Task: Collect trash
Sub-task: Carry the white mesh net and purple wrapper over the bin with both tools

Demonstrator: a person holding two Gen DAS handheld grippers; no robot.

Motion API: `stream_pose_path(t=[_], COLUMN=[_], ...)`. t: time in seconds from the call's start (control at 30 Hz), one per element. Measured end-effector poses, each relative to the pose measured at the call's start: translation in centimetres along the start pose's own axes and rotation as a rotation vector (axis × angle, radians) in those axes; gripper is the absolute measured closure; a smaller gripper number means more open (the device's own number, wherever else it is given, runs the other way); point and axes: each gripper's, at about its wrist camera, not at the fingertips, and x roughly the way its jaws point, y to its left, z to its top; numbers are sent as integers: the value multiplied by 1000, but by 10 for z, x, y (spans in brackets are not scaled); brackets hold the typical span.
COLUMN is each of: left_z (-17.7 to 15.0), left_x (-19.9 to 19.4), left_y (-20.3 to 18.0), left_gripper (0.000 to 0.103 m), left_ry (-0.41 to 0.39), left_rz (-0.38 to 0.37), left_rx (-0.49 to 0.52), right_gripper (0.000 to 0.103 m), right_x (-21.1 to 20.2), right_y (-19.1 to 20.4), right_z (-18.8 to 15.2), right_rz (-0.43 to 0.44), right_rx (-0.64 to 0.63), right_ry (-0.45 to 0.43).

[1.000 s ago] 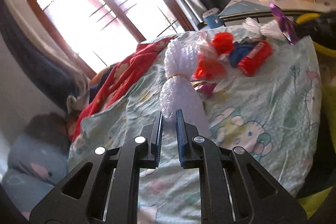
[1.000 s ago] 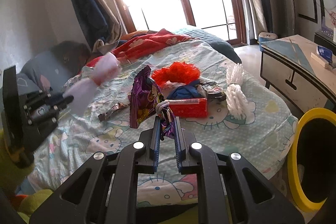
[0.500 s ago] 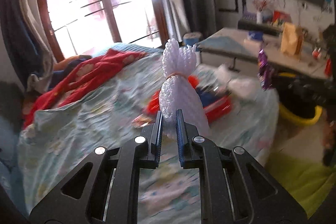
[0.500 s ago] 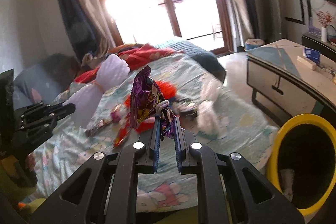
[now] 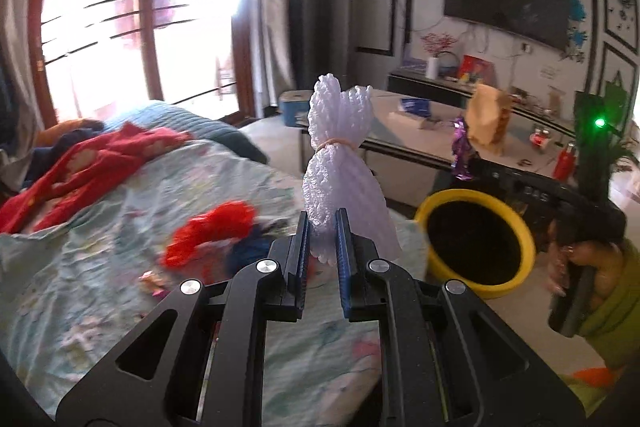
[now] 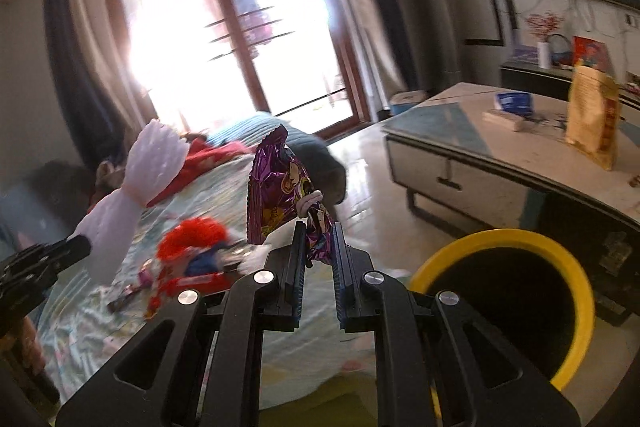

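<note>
So here's where I'm at: my left hand-held gripper (image 5: 322, 239) is clamped on the bottom end of a white foam net bundle (image 5: 340, 163), the kind of mesh sleeve fruit comes in, cinched near the top with a rubber band. It stands pretty much upright out of the jaws, frilly end up. From the right wrist view I can see the same bundle (image 6: 132, 187) off to the left, sticking up from the left gripper at a slant.

My right hand-held gripper (image 6: 316, 251) is pinched on the lower corner of a purple snack wrapper (image 6: 276, 187), crinkled and shiny, which rises up and to the left of the jaws. In the left wrist view that wrapper (image 5: 460, 155) shows as a small purple bit above the right gripper's black body, with the person's hand (image 5: 588, 267) on its grip and a green sleeve behind.

The yellow-rimmed bin (image 6: 508, 303) sits on the floor just past the edge of the bed (image 6: 100, 311), low right in my right view and right of centre in the left one (image 5: 476, 239). Neither piece is over it as far as I can tell.

More trash is on the bed's cartoon-print sheet: a red fluffy net (image 5: 212, 231), something blue beside it and a red packet (image 6: 192, 283). It's all blurry.
</note>
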Motion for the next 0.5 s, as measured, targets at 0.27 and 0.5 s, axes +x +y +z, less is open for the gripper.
stream_pose_path(t=[0.27, 0.5], left_z=[1, -10], left_x=[32, 66], left_y=[-51, -92], left_gripper=[95, 95], left_ry=[49, 121], left_rz=[-150, -267], left_rx=[47, 85], right_gripper=[91, 91], right_x=[-16, -17], right_y=[-47, -87], right_z=[3, -6], right_rz=[-107, -181], right_rx=[40, 99], right_ry=[-35, -8])
